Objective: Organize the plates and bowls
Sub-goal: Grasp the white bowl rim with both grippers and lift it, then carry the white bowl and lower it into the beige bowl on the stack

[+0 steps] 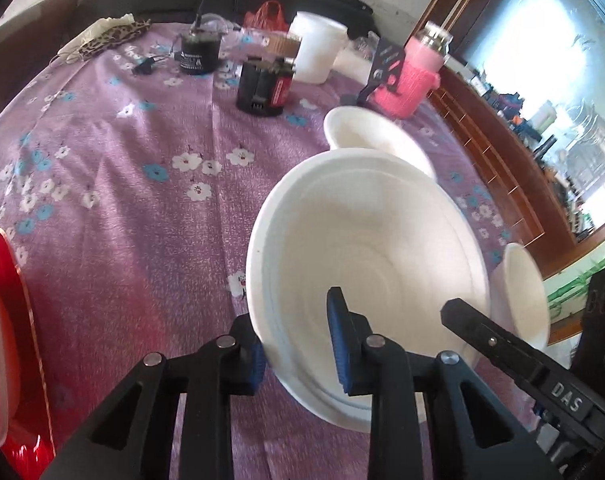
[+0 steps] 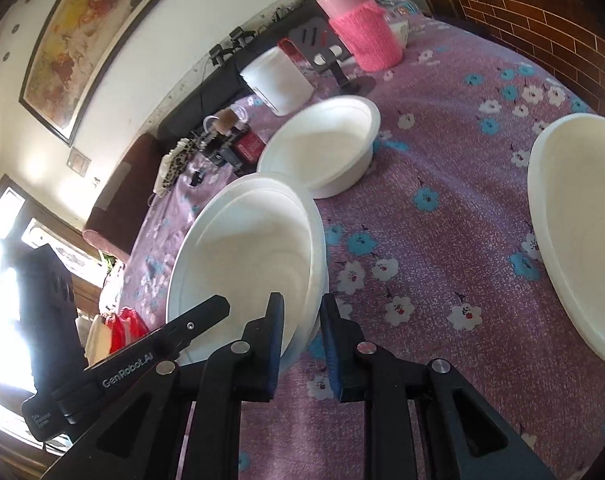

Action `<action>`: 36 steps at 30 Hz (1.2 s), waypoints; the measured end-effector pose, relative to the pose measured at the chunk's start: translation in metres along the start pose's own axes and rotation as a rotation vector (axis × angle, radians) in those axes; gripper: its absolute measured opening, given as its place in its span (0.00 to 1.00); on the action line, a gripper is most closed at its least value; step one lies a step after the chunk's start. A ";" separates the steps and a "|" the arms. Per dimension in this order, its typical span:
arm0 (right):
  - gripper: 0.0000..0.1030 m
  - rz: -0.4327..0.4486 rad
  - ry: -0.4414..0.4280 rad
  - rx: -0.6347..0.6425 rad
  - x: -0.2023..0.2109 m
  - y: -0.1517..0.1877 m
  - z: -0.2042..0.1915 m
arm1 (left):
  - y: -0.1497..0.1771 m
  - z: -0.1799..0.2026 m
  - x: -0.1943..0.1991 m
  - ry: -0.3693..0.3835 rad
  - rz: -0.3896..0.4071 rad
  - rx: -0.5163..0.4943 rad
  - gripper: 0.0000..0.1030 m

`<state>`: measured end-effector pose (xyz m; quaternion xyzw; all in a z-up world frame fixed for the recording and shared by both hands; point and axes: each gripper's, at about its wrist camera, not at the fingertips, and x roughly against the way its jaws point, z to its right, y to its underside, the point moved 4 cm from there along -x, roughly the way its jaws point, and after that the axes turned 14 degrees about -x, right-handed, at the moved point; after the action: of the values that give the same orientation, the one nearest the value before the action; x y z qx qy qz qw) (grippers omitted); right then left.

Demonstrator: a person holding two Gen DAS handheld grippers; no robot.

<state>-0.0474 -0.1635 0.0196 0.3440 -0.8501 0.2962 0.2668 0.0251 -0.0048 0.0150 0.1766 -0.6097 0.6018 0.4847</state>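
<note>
The left gripper [image 1: 298,344] has its jaws narrow and closed on the near rim of the stacked bowls [image 1: 366,256]: one blue pad sits outside the wall, the other inside the hollow. The right gripper [image 2: 300,344] also stands narrow, with the rim of the same stacked bowls [image 2: 254,256] pinched between its pads at the opposite side. So both hands hold one stack, each at its own edge, and the stack appears tilted, with its opening turned toward the left wrist camera.

From the jaws outward, the stack lies directly ahead of both grippers, between them, above the purple flowered cloth of the desk [image 1: 114,184]. Just behind it, further from the hands, rests a single bowl [image 2: 322,148] upright on the cloth, close to the stack but, as far as I can tell, not touching. Another white dish [image 2: 578,232] lies well apart to the right side, nearer to the right hand. I judge that the coming move turns on this: the single bowl is straight ahead, so the stack needs only to travel forward. At the far edge stands a pink bottle [image 1: 410,76].
</note>
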 end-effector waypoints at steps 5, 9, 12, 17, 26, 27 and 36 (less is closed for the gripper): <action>0.19 0.007 -0.038 0.021 0.013 0.009 -0.017 | 0.006 -0.003 0.035 -0.003 0.064 0.025 0.23; 0.19 0.017 -0.074 0.068 0.025 0.020 -0.042 | 0.011 -0.007 0.069 -0.045 0.144 0.028 0.23; 0.19 0.023 -0.111 0.124 0.033 0.031 -0.071 | 0.019 -0.019 0.099 -0.077 0.202 0.062 0.23; 0.19 0.019 -0.181 0.211 0.039 0.051 -0.122 | 0.035 -0.054 0.142 -0.112 0.273 0.145 0.23; 0.19 -0.101 -0.249 0.354 -0.005 0.107 -0.216 | 0.073 -0.141 0.214 -0.241 0.373 0.322 0.23; 0.19 -0.124 -0.250 0.367 -0.015 0.116 -0.225 | 0.078 -0.150 0.217 -0.251 0.375 0.341 0.23; 0.20 -0.231 -0.211 0.438 -0.063 0.162 -0.250 | 0.119 -0.217 0.218 -0.281 0.322 0.478 0.23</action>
<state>-0.0662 0.1305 0.0963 0.5173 -0.7440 0.4031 0.1279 -0.0900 0.2974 0.0807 0.2682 -0.5322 0.7667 0.2389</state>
